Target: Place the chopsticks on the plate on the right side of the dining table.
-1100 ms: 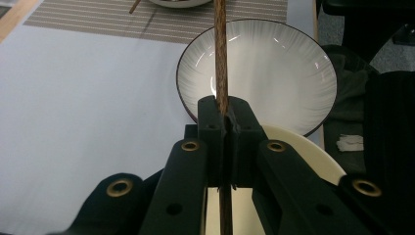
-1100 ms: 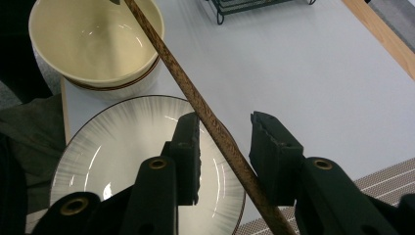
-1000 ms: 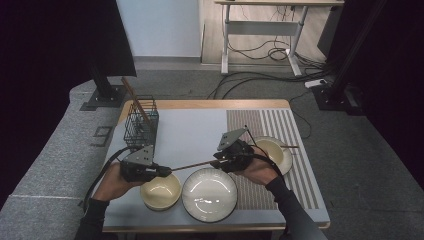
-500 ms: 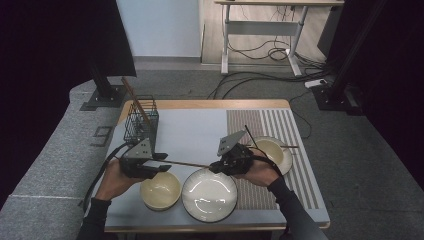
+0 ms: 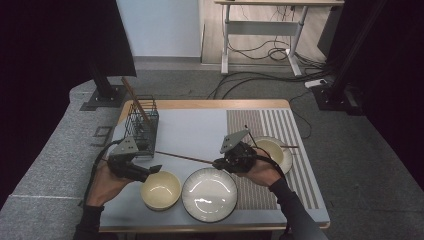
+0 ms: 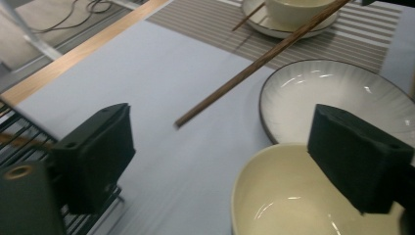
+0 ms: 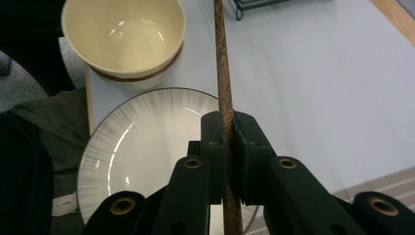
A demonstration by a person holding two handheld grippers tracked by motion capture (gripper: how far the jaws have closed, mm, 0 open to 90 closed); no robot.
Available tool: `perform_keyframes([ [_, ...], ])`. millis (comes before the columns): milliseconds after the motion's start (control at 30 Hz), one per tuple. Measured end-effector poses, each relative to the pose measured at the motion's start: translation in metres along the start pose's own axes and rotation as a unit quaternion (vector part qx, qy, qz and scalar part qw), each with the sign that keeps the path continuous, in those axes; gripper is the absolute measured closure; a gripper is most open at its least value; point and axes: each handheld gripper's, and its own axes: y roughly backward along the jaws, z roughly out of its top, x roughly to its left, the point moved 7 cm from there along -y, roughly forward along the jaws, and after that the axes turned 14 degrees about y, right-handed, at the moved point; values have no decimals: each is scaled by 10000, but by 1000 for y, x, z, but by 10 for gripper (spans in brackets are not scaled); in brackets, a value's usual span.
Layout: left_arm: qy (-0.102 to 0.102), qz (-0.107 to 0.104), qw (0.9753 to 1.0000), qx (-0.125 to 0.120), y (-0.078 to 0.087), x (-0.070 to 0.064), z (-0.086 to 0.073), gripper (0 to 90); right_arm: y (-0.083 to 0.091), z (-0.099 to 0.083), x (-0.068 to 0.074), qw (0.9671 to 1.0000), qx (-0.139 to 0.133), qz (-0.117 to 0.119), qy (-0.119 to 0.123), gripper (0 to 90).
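Clamping a wooden chopstick (image 7: pixel 224 98) above the plate (image 7: pixel 142 147), the right tool (image 7: pixel 226 128); left tool (image 6: pixel 235 147) agape.

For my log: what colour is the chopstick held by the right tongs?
Dark brown wood; the chopstick shows best in the right gripper view.

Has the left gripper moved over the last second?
Yes. The left gripper, open, has shifted slightly toward the black wire basket, away from the pale yellow bowl.
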Motion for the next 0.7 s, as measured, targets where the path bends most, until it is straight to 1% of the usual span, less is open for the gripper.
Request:
perform_keyframes([
  [100,127,145,9998,-16,5,5,-5,1,3,-3,-3,9999,21,-103,-55,839],
  [167,193,242,9995,-79,10,10,-8,0,6,-6,-5,9998,31,-184,-111,839],
  [233,292,317,9989,-194,16,14,-12,0,9,-9,-6,9996,42,-234,-174,838],
  [333,374,454,9978,-318,25,21,-18,0,13,-13,-8,9992,40,-309,-237,838],
  [400,426,489,9972,-359,30,25,-22,0,15,-16,-9,9989,75,-384,-262,839],
  [500,475,577,9965,-366,35,30,-31,0,19,-21,-12,9983,88,-473,-336,839],
  [567,514,705,9956,-348,37,34,-38,0,23,-24,-13,9978,64,-519,-409,839],
  [700,652,882,9934,-334,37,42,-50,0,30,-30,-16,9965,85,-665,-498,839],
])
